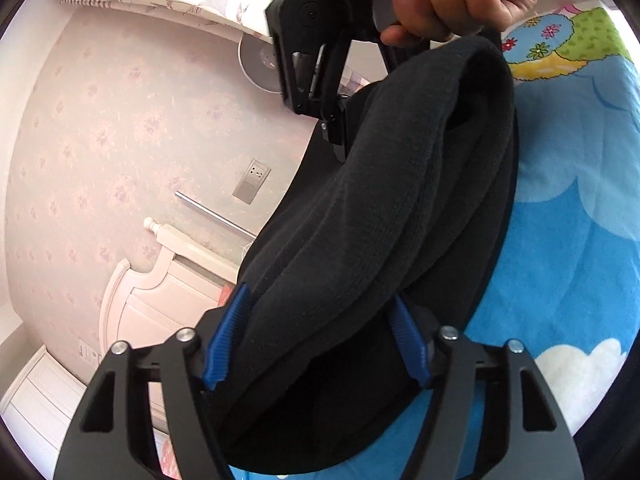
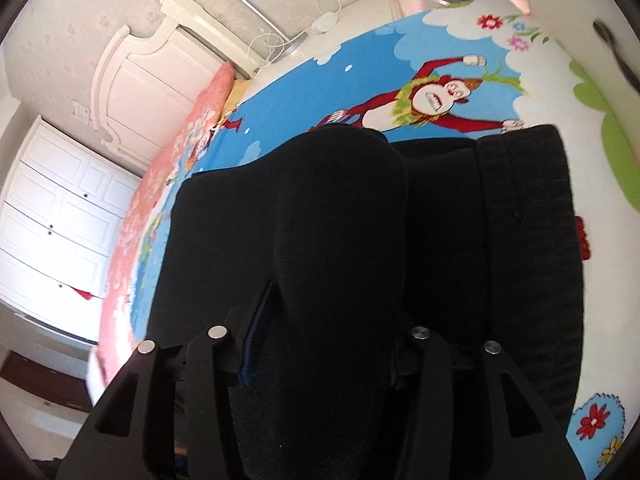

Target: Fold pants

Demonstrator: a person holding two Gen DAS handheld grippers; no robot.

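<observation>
The black pants [image 1: 372, 216] hang as a thick folded bundle between my two grippers above the bed. My left gripper [image 1: 316, 312] is shut on one end of the bundle, its blue pads [image 1: 224, 340] pressed on the fabric. My right gripper [image 1: 340, 136] shows in the left wrist view at the top, held by a hand and gripping the other end. In the right wrist view my right gripper [image 2: 324, 312] is shut on a raised fold of the pants [image 2: 344, 216], with the rest lying flat on the bed beyond.
A cartoon-print blue bedspread [image 2: 304, 80] covers the bed. A pink quilt [image 2: 132, 216] lies along its left edge. A white headboard [image 2: 136, 76], white cupboards [image 2: 56, 224] and a papered wall with a socket [image 1: 252, 180] stand behind.
</observation>
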